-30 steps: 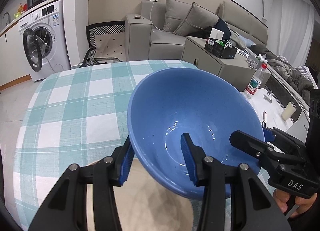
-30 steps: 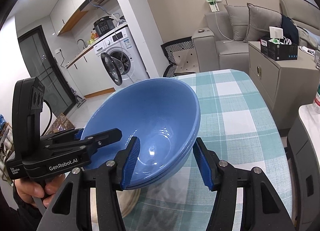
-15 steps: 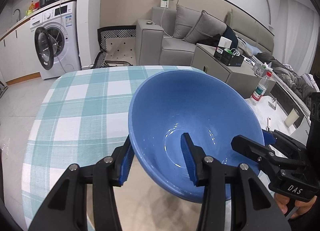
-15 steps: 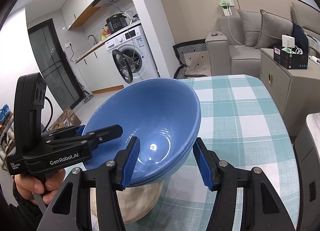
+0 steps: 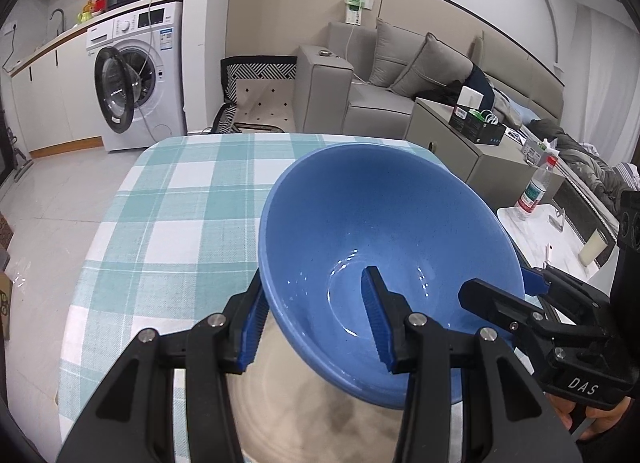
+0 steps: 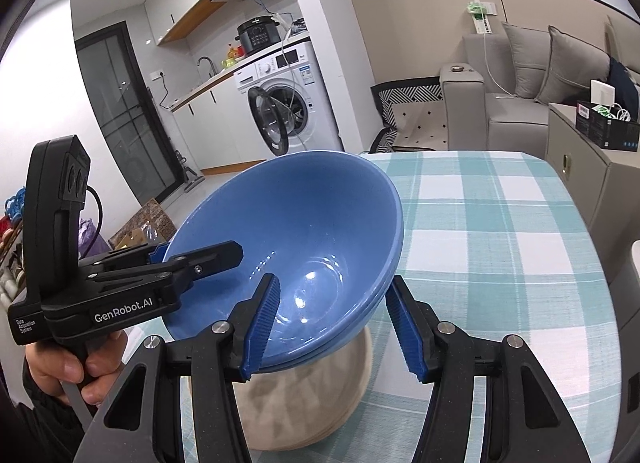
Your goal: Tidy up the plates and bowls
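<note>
Two nested blue bowls point(image 5: 384, 231) point(image 6: 296, 239) hang tilted above a beige plate point(image 5: 320, 415) point(image 6: 312, 395) on the checked tablecloth. My left gripper point(image 5: 316, 323) straddles the bowls' near-left rim, one finger inside and one outside, and holds it. My right gripper point(image 6: 332, 323) straddles the opposite rim the same way. Each gripper shows in the other's view, the right one point(image 5: 516, 303) and the left one point(image 6: 188, 259), both clamped on the rim.
The round table with a teal and white checked cloth point(image 5: 192, 199) point(image 6: 496, 231) stretches ahead. Beyond it stand a washing machine point(image 5: 136, 75), a grey sofa point(image 5: 380, 83) and a side cabinet point(image 5: 464, 135). A water bottle point(image 5: 534, 191) stands on a white surface to the right.
Both grippers have carried the bowls back and upward together. More of the table and the beige plate below now shows.
</note>
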{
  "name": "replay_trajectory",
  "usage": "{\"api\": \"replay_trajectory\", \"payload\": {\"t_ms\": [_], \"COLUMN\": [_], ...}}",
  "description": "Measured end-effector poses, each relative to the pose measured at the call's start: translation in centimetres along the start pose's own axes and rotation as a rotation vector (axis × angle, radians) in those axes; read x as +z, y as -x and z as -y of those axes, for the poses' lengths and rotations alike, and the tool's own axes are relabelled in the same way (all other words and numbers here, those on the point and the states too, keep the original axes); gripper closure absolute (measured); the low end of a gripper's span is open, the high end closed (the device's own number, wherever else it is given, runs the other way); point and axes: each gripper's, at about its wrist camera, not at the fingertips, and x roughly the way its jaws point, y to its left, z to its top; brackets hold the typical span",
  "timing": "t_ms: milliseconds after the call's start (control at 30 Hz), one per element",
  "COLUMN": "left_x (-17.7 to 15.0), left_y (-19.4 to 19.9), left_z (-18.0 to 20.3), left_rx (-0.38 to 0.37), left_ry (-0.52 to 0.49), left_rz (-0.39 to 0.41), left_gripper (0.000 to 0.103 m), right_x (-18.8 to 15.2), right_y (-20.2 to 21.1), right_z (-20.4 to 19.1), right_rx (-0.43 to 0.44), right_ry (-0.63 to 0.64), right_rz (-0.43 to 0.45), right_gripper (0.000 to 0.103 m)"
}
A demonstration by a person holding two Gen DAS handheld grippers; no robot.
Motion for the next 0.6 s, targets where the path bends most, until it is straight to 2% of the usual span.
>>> {"api": "replay_trajectory", "payload": {"t_ms": [600], "left_x": [-1.9], "left_y": [-0.2], "left_z": [-2.5], "left_rx": [0.048], "left_ry": [0.037], "left_rz": [-0.028], "left_gripper": [0.058], "right_x": [-1.1], "right_y": [-2.4], "right_z": [-1.9], "right_rx": [0.02], "right_ry": [0.024], "right_rz": [-0.04], "right_gripper": [0.046]}}
